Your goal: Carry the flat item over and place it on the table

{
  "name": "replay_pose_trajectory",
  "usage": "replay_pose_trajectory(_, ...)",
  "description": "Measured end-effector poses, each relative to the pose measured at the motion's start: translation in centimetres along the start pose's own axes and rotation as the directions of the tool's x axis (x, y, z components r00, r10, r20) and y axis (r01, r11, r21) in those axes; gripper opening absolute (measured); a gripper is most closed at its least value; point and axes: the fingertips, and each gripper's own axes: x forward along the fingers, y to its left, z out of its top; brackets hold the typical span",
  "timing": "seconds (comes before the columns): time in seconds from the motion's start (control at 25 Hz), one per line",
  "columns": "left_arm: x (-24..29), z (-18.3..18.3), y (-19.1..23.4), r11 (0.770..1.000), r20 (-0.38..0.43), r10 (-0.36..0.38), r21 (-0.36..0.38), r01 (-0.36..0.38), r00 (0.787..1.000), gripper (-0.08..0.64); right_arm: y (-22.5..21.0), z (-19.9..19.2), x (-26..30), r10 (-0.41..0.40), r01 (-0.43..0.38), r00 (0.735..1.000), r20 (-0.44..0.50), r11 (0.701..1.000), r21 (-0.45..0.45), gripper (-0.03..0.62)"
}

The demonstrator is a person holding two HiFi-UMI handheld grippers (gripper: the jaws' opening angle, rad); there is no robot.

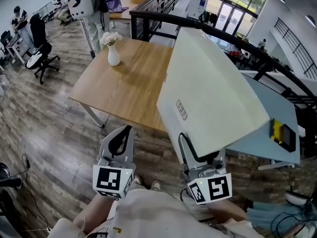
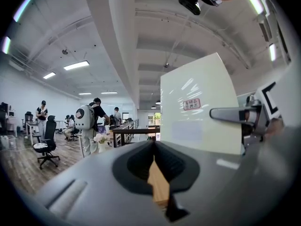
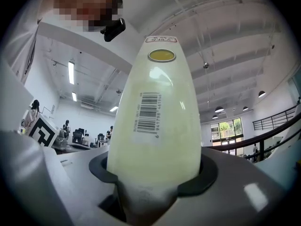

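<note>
Right gripper (image 1: 199,156) fingers are clamping the near edge of the flat white board (image 1: 213,98), holding it tilted in the air over the wooden bench's (image 1: 124,88) right edge. Left gripper (image 1: 120,142) is hovering off the bench's near edge, fingers seemingly together, gripping nothing. A flower vase (image 1: 113,54) is standing on the bench's far side.

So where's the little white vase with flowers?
In the head view, the small white vase with flowers stands near the far left corner of the light wooden table, to the left of the big flat white board.
</note>
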Motion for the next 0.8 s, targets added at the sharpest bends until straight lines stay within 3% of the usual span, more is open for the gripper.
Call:
replay_pose_trajectory(0.44,-1.3,0.2,-1.4,0.998,0.012,0.067,0.021,-0.067,0.998,0.002,-1.2,0.0,-1.5,0.045,-0.045,0.999,0.018,0.999,0.004,0.31)
replay_pose_trajectory(0.8,-1.8,0.3,-3.3,0.997,0.023,0.073,0.026,-0.074,0.997,0.002,-2.0,0.1,-2.8,0.059,-0.059,0.998,0.032,0.998,0.0,0.31)
